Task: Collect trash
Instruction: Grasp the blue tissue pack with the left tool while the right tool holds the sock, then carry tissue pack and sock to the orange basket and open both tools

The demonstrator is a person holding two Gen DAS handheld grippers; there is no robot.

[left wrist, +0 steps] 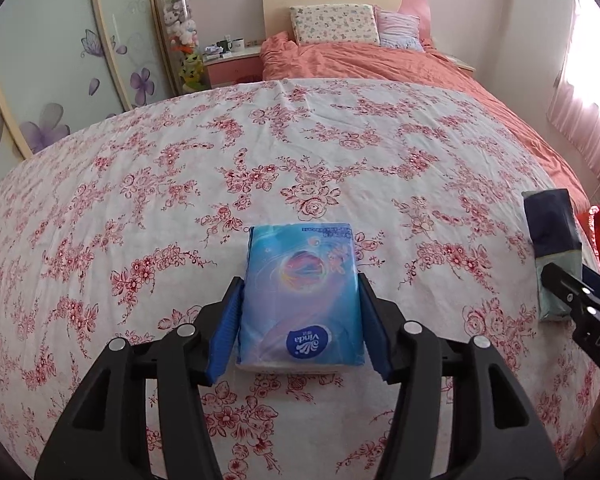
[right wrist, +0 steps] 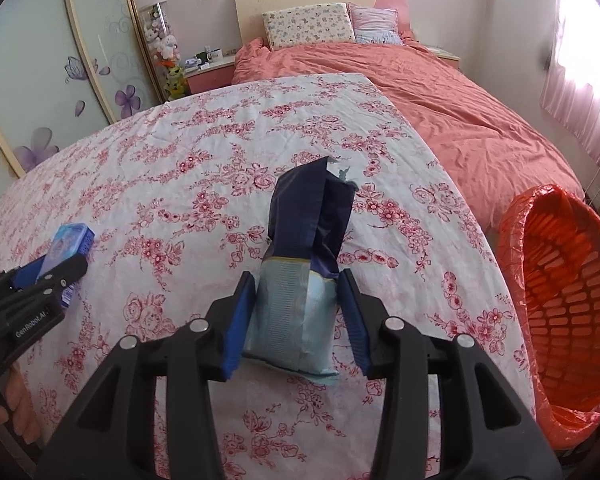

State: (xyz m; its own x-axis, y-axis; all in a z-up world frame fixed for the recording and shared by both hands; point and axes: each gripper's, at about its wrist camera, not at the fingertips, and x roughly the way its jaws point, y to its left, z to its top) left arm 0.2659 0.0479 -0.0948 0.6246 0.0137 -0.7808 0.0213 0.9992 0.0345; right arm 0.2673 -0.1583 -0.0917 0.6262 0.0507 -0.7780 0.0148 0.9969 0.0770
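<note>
Tissue pack [left wrist: 300, 296] sits mid-cloth [left wrist: 260, 152] between the left gripper's [left wrist: 300, 320] released fingers; wrapper [right wrist: 300, 280], near the right edge, likewise ungrasped in the right gripper [right wrist: 300, 320].

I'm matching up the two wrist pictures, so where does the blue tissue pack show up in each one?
Left wrist: the blue tissue pack lies low in the centre, between the left gripper pads.
Right wrist: the same pack sits at the far left edge, partly hidden by that gripper.
Shared landmark: the dark blue wrapper on the floral sheet.
</note>
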